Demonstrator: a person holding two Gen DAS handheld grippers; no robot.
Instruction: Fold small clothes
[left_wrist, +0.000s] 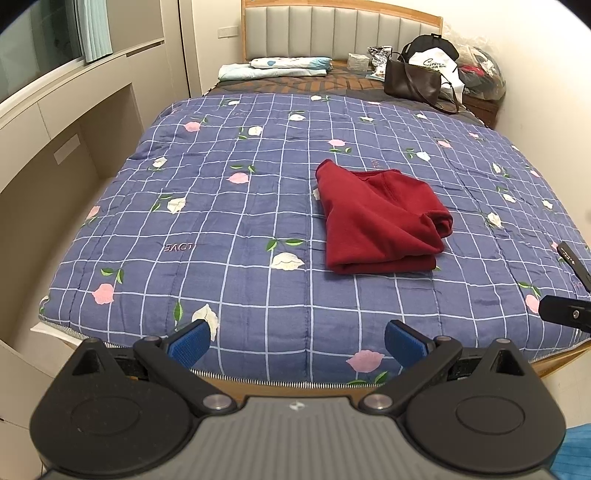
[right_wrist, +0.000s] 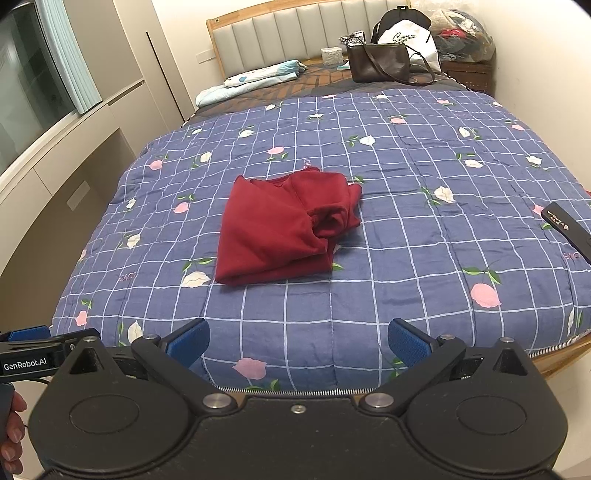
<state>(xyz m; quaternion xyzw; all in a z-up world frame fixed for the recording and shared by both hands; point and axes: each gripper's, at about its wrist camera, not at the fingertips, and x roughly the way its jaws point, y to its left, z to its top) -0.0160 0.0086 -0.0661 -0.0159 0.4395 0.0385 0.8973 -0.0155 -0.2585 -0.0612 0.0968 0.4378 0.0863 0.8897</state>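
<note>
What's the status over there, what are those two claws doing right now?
Left gripper open, empty. Right gripper open, empty. Red garment lies folded on the quilt, untouched. Nothing in the way; black remote off to the right.

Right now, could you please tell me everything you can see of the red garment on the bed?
The red garment is dark red, of soft knit-looking fabric, folded into a rough rectangle of several layers. One rolled, bunched part sits at its right edge, so the fold is not neat. It lies flat near the middle of the blue floral quilt, touching only that. Both grippers, open, are held back at the foot of the bed, clear of it.
</note>
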